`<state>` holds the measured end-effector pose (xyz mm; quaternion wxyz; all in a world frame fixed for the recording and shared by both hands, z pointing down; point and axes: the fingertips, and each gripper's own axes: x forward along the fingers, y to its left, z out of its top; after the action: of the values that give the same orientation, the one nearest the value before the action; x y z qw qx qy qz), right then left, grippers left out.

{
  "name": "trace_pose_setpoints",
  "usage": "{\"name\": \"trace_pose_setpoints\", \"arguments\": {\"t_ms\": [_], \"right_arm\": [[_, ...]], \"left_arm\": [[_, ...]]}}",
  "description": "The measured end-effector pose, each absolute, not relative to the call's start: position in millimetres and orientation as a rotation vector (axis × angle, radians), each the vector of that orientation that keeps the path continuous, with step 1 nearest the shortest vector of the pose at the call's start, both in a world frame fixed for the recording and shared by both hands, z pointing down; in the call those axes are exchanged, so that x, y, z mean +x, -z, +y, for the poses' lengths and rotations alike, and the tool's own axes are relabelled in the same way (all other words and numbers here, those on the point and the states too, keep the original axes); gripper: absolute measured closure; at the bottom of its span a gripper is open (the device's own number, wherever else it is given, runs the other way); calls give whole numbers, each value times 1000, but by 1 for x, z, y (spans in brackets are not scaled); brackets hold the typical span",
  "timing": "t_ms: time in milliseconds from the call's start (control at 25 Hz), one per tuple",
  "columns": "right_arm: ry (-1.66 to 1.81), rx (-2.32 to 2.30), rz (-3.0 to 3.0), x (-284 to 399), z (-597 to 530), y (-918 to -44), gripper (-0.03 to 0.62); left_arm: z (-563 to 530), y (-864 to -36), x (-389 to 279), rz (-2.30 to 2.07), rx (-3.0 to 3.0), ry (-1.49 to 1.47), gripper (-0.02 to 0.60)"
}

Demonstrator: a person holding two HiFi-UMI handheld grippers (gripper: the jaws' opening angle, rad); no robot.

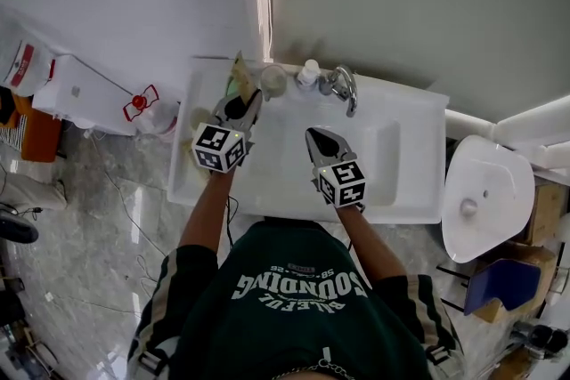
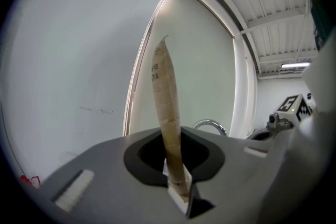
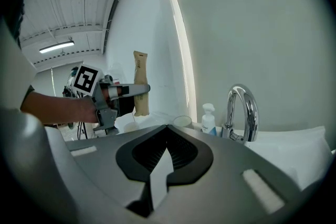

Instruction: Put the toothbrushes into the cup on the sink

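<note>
— White walls meet in a corner behind the sink [image 1: 419, 157], don't they?

— Yes, with a bright vertical strip running up that corner. The sink is a white rectangular unit. A chrome faucet [image 1: 346, 88] stands on its back ledge, with a small pump bottle [image 1: 308, 73] just left of it.

— And the cup?

— The cup [image 1: 272, 81] stands on the same ledge, just left of the bottle.

— Where's the toothbrush?

— It is a wrapped toothbrush [image 2: 167, 107] in a tan paper sleeve, and the left gripper [image 2: 178, 186] is clamped on its lower end. It stands nearly upright out of the jaws. From the right gripper view it is raised above the ledge, left of the cup and apart from it.

— What about the other hand?

— The right gripper [image 3: 160, 165] has its jaws pressed together with nothing between them. It is held over the basin, in front of the faucet.

— Anything else in the room?

— A white toilet [image 1: 485, 191] stands to the sink's right. The floor [image 1: 89, 262] is grey and marbled, with cables lying on it at the left.
</note>
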<state>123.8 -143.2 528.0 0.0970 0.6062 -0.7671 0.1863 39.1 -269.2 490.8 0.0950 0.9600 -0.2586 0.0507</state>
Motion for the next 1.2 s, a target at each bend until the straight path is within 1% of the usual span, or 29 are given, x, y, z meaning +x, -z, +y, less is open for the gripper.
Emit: {"name": "trace_pose_setpoints", "arguments": {"t_ms": [400,680,1200], "right_arm": [[-645,1760,-2232,132,-145,-558,592],[-741,1728,-2203,131,-142,-583,591],[-820,1721,-2155,142,-141,-605,592]], "left_arm": [[-326,-502,82,-774,2888,-109,502],[-352,-533,113,-720,2969,-172,502],[-379,-594,134,-721,2891,-257,502]]}}
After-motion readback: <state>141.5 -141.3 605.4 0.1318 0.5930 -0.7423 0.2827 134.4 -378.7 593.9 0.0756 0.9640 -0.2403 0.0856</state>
